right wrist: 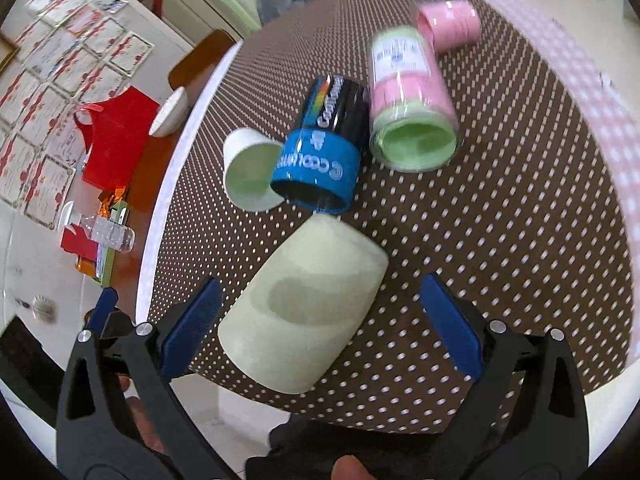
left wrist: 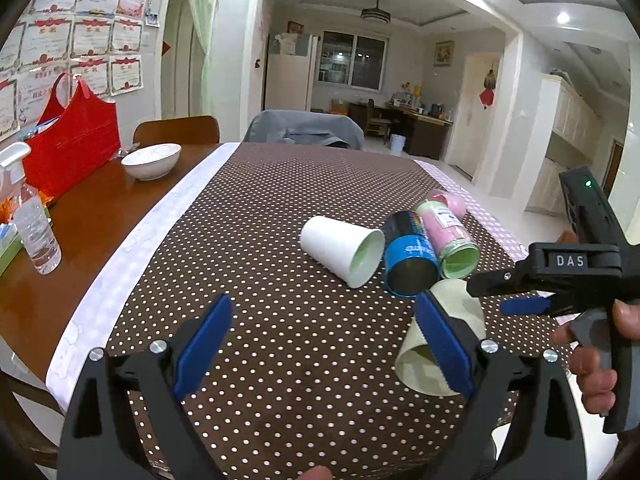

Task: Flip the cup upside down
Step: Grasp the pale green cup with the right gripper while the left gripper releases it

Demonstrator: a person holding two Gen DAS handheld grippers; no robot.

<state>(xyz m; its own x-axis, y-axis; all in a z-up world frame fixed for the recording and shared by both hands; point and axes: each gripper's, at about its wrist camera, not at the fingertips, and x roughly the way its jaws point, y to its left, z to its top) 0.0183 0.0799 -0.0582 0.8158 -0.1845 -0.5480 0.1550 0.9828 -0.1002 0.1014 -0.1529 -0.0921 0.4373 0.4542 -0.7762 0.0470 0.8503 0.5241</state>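
Observation:
Several cups lie on their sides on the brown polka-dot tablecloth [left wrist: 280, 240]. A white paper cup [left wrist: 340, 248] [right wrist: 248, 168] lies beside a blue and black cup [left wrist: 408, 256] [right wrist: 324, 144] and a clear cup with pink and green inside [left wrist: 452, 236] [right wrist: 408, 108]. A pale green cup [right wrist: 304, 304] [left wrist: 436, 344] lies nearest, at the table's front edge. My right gripper [right wrist: 320, 320] is open and straddles the pale green cup without touching it. My left gripper [left wrist: 324, 340] is open and empty, just left of that cup. The right gripper also shows in the left wrist view [left wrist: 516, 292].
A pink cup [right wrist: 448, 24] lies behind the clear one. On the bare wooden table at the left stand a white bowl [left wrist: 152, 160], a red bag [left wrist: 72, 140], a water bottle [left wrist: 38, 232] and a spray bottle [left wrist: 12, 164]. Chairs stand at the far side.

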